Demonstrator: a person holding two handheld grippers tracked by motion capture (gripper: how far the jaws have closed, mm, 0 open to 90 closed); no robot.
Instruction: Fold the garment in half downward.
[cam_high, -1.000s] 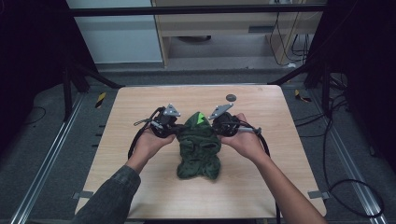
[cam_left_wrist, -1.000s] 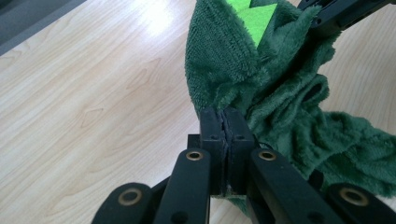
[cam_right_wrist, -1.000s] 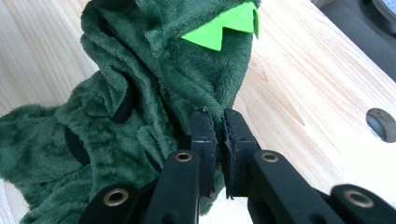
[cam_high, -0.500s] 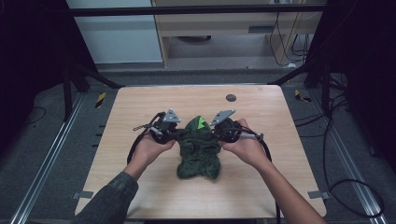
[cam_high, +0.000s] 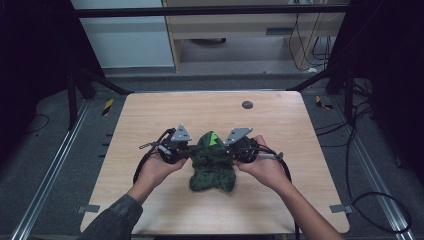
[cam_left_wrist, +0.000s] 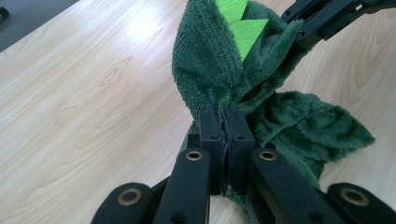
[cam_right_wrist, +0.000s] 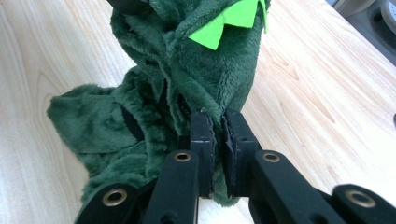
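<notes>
Table: a pale wooden table (cam_high: 150, 115) with rounded corners, standing on a dark grey floor between metal rails.
Garment: a dark green plush garment (cam_high: 212, 165) with bright lime-green felt spikes along its top; it sits near the middle of the table, towards the near edge, its lower part crumpled on the wood, its upper part lifted between the two grippers.
Left gripper: the left gripper (cam_high: 186, 150) holds the garment's left side; in the left gripper view its black jaws are clamped together on a fold of the plush (cam_left_wrist: 225, 122).
Right gripper: the right gripper (cam_high: 236, 151) holds the garment's right side; its jaws are pressed onto the plush (cam_right_wrist: 217, 125).
Disc: a small dark round disc (cam_high: 247, 104) set in the table top, far from the garment.
</notes>
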